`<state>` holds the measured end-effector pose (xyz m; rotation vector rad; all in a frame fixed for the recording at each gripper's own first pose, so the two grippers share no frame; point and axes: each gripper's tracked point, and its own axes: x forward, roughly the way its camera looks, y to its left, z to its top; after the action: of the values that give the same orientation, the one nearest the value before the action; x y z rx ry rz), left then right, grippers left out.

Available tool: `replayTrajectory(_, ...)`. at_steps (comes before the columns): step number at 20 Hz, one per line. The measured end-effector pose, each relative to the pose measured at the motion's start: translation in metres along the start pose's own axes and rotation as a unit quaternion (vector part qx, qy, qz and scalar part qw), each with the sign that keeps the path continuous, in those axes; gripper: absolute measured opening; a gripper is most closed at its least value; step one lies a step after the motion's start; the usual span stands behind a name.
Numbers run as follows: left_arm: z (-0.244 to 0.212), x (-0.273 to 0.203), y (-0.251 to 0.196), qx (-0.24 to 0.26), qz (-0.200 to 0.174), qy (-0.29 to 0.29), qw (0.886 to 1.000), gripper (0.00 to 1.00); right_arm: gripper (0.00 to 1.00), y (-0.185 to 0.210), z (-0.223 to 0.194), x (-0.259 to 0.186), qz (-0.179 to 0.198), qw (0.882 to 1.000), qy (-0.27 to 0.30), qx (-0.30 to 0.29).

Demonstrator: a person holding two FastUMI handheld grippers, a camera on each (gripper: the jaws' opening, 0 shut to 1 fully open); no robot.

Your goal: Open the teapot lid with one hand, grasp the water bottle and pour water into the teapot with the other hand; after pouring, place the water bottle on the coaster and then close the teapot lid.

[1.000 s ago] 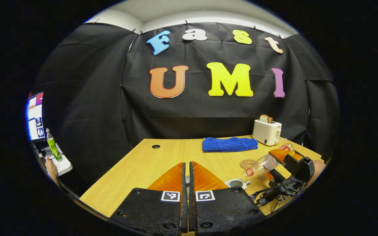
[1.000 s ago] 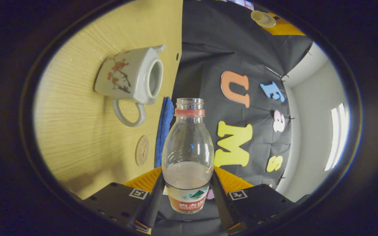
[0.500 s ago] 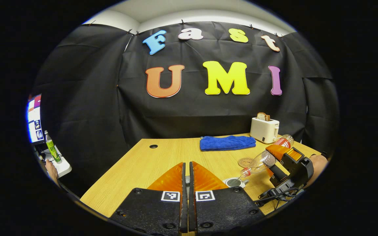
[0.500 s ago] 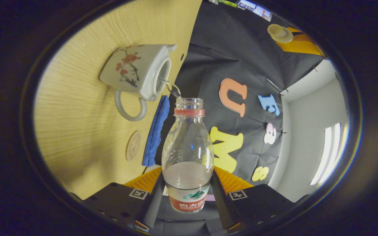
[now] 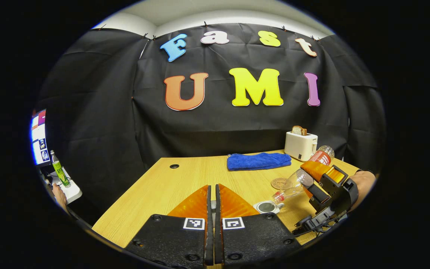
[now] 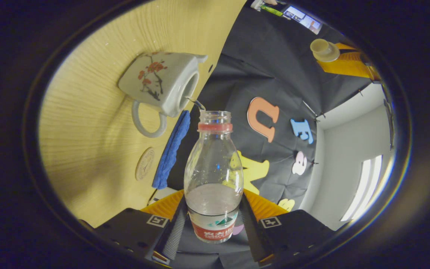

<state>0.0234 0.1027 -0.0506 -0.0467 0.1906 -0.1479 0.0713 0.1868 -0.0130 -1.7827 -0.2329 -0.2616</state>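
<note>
In the right gripper view my right gripper point(image 6: 214, 215) is shut on the clear water bottle point(image 6: 214, 168), which is tipped over with its open mouth beside the white flowered teapot point(image 6: 161, 82). A thin stream of water point(image 6: 196, 103) runs from the mouth into the pot's opening. The left gripper view shows the tilted bottle point(image 5: 293, 183) over the open teapot point(image 5: 267, 206), held by the right gripper point(image 5: 314, 175). My left gripper point(image 5: 211, 194) is shut, with a grey piece pinched between its fingers. The teapot lid point(image 6: 323, 50) is up in the air, in that left gripper point(image 6: 340, 59). The round coaster point(image 5: 278, 183) lies behind the teapot.
A folded blue towel point(image 5: 258, 161) and a white toaster point(image 5: 300, 145) with bread sit at the back of the wooden table point(image 5: 170, 186). Off its left edge are a monitor point(image 5: 39, 136), a green bottle point(image 5: 60, 172) and a person's hand point(image 5: 59, 194).
The right gripper tipped the bottle further and swung its mouth to the teapot's opening; water started to run in. The left gripper stayed shut and rose slightly.
</note>
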Motion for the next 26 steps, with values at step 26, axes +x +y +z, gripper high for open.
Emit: replayTrajectory(26, 0.001, -0.001, 0.004, -0.002, 0.004, -0.003, 1.0, 0.04, 0.74, -0.051, 0.007, -0.001, -0.08, 0.991, -0.022, -0.104)
